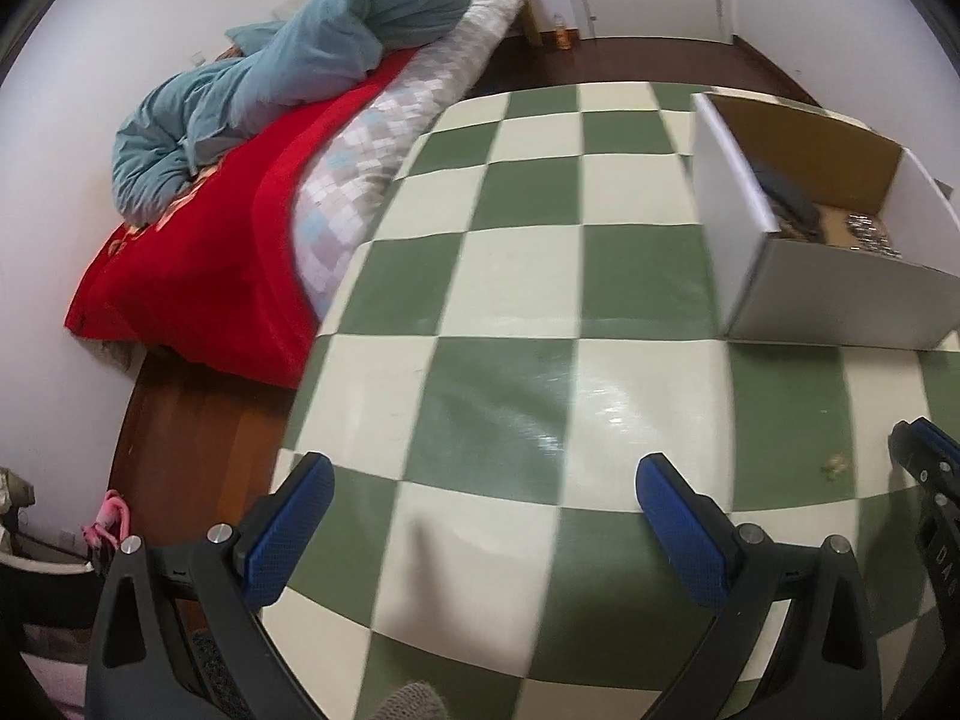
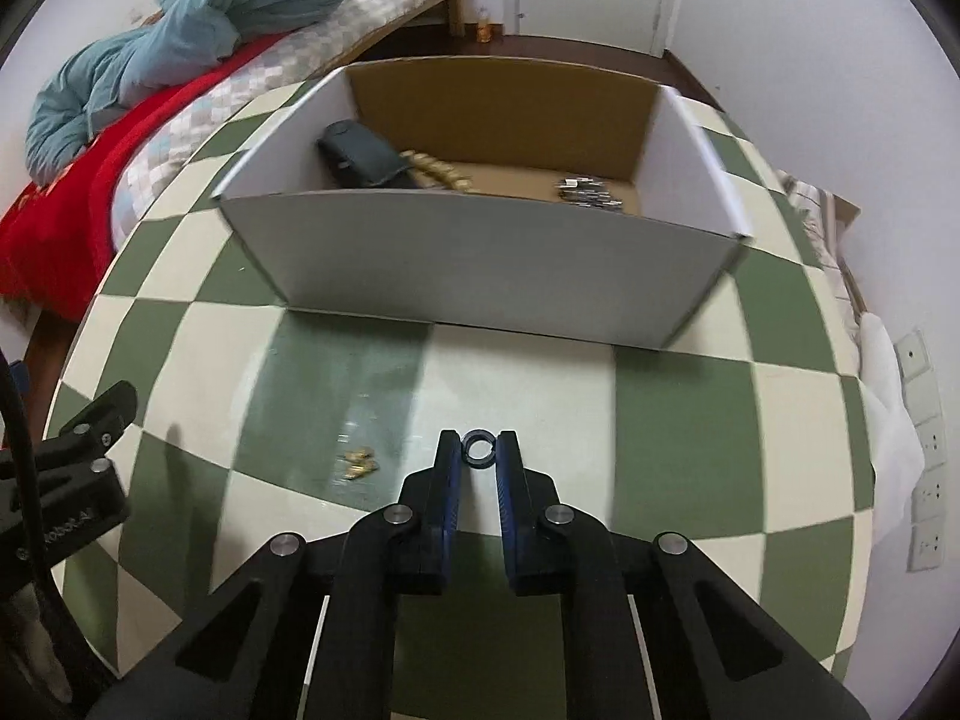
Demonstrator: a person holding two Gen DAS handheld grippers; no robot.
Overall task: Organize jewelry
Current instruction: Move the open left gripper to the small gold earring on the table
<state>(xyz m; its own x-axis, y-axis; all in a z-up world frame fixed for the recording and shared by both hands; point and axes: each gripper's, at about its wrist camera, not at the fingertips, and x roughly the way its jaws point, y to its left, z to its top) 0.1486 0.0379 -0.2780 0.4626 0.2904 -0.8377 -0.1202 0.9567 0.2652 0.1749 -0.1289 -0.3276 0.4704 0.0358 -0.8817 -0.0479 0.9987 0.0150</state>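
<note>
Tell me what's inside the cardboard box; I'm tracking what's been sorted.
Inside the box: a dark pouch, gold beads and silvery pieces. Its front wall hides the nearer floor.

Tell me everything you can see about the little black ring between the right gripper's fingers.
The black ring is a small, dark, plain band with a round open centre, matte-looking, possibly plastic or rubber. It lies flat on a cream square of the checkered tablecloth, in front of the cardboard box. The right hand-held gripper has its fingertips against both sides of it, apparently pinching it.
</note>
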